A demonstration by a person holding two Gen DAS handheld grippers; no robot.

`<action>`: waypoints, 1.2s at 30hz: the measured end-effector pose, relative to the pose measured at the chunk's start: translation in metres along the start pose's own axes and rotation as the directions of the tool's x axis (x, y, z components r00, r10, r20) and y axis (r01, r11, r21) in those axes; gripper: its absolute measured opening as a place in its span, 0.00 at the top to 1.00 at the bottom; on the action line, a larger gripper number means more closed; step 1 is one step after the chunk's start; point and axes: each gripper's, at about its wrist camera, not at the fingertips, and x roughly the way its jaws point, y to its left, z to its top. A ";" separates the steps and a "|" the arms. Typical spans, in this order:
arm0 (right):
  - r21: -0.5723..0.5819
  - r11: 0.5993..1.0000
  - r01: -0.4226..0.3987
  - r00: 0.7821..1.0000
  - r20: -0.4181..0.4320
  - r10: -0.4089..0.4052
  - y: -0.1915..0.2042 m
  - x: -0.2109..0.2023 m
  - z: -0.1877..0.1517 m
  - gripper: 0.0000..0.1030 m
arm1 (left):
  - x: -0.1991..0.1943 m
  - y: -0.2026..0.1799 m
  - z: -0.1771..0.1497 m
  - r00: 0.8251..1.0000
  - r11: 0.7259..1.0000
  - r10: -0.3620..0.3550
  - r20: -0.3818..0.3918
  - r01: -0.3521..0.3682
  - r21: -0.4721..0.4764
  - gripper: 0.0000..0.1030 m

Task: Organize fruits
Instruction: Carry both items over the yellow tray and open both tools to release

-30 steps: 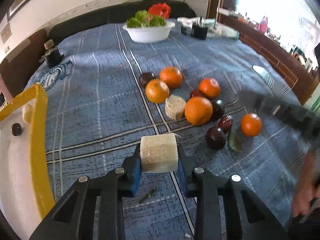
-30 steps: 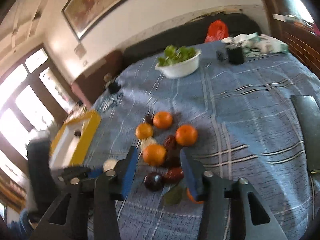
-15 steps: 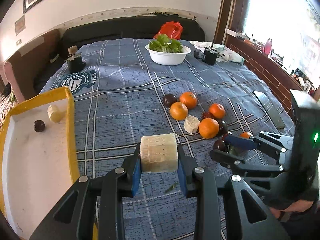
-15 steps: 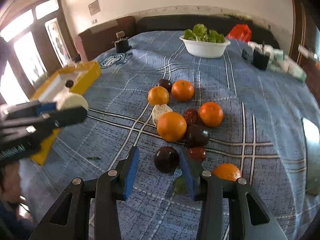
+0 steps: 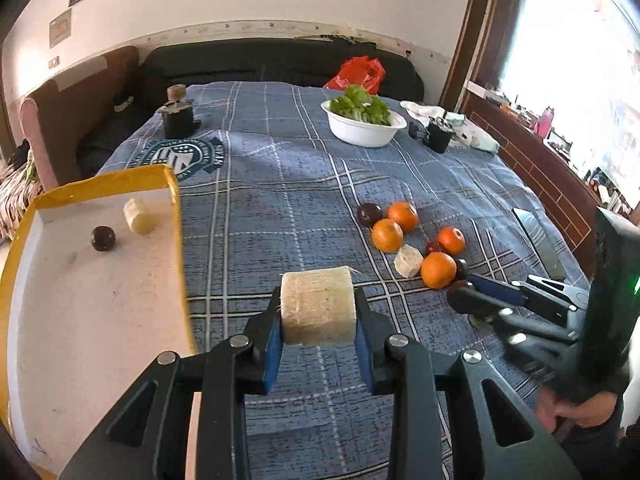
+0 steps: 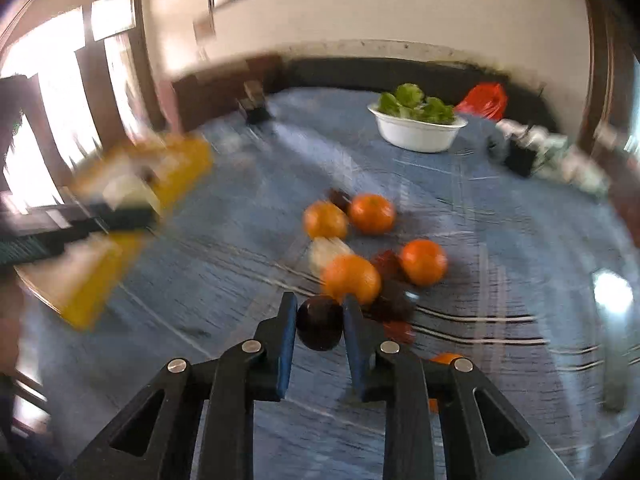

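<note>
My left gripper (image 5: 318, 320) is shut on a pale cream cylinder chunk (image 5: 316, 300), held above the blue checked cloth just right of the yellow-rimmed white tray (image 5: 176, 216). In the tray lie a dark round fruit (image 5: 103, 238) and another pale chunk (image 5: 137, 216). My right gripper (image 6: 320, 320) is shut on a dark plum-like fruit (image 6: 320, 330) at the near edge of the fruit pile. The pile holds several oranges (image 6: 352, 278), dark fruits and a pale chunk (image 6: 326, 250). In the left wrist view the right gripper (image 5: 464, 298) reaches the pile from the right.
A white bowl of greens (image 5: 363, 124) stands at the back, with a red bag (image 5: 356, 74) behind it. Small black objects (image 5: 177, 118) (image 5: 439, 136) sit at the back left and right. A flat dark blade-like thing (image 5: 536, 240) lies far right. A hand (image 5: 576, 412) grips the right tool.
The left gripper rose and swung left with its chunk, bringing the tray more into view. The right gripper moved in on the pile and shut on the dark fruit.
</note>
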 end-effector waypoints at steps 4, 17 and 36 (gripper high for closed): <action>0.151 0.968 -0.202 0.979 0.049 0.197 -0.022 -0.007 0.006 0.75 | -0.012 0.015 0.002 1.000 1.000 0.006 0.019 -0.006 -0.022 0.71; 0.156 0.919 -0.362 0.930 -0.002 0.367 0.056 -0.018 0.063 0.75 | -0.065 0.131 0.015 0.980 0.976 0.197 -0.011 -0.198 -0.092 0.71; 0.067 0.974 -0.216 0.924 -0.309 0.226 0.177 0.196 0.115 0.74 | 0.033 0.227 0.044 0.934 0.935 0.240 -0.263 -0.295 -0.195 0.71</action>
